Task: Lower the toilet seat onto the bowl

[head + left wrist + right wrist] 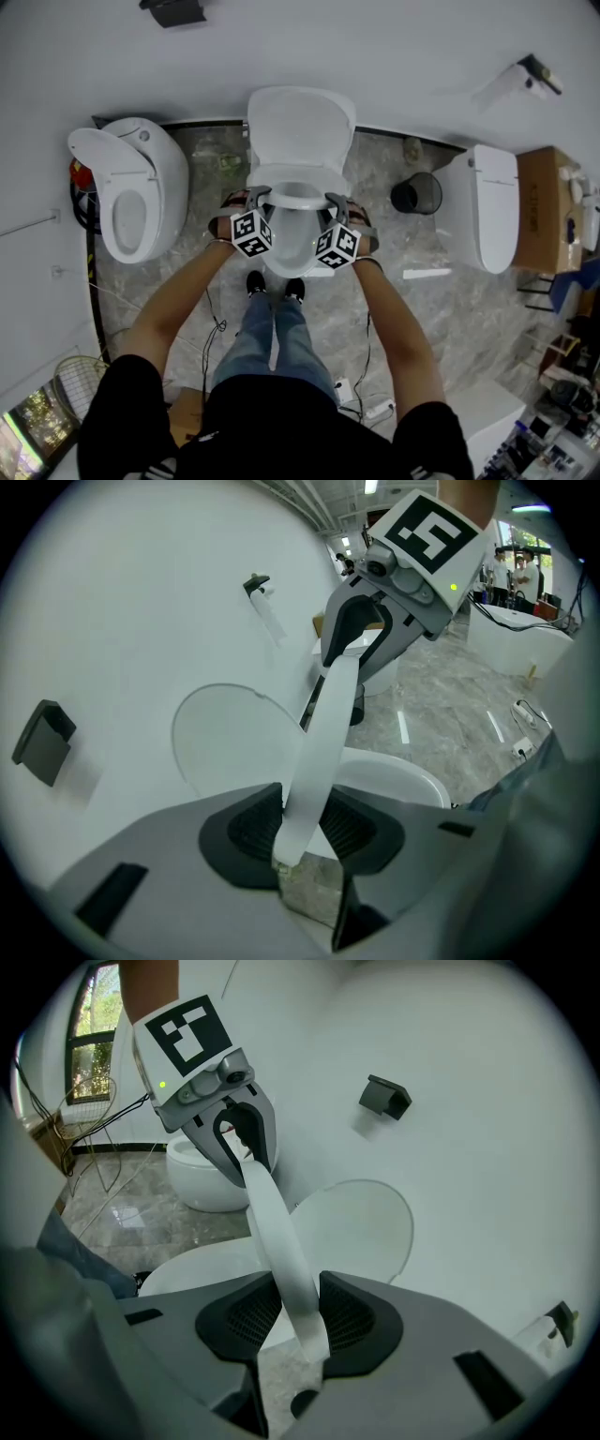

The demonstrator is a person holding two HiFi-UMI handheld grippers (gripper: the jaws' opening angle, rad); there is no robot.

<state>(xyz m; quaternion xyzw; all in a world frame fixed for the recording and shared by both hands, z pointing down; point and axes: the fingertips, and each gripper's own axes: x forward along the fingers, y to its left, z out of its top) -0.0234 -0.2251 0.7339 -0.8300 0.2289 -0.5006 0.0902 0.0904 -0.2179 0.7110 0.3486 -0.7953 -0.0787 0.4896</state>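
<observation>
We see the left gripper (302,829) pinching the left side of the toilet seat (323,733), its two dark ribbed pads pressed on either face of the white rim. The right gripper (292,1312) pinches the seat's right side the same way, the rim clamped between its pads. Each gripper view shows the seat edge-on, as a curved white band running from its own jaws across to the other gripper. In the head view the two grippers sit level with each other on either side of the seat, each with its marker cube (251,232) turned towards us, and bare forearms reach in from the near edge.

The seat is off the bowl (403,775), tilted between the rim below and the lid (300,127) behind. The lid stands raised on the far side, close against the white wall (394,47). We cannot tell how much gap is left between seat and bowl.

Near the bowl, a pair of dark shoes (275,284) stands on the grey marbled floor (441,309). To the left is a second toilet (136,192) with its lid up. To the right a dark bin (417,194) sits on the floor beside a third toilet (492,206), and a cardboard box (544,208) is further right
</observation>
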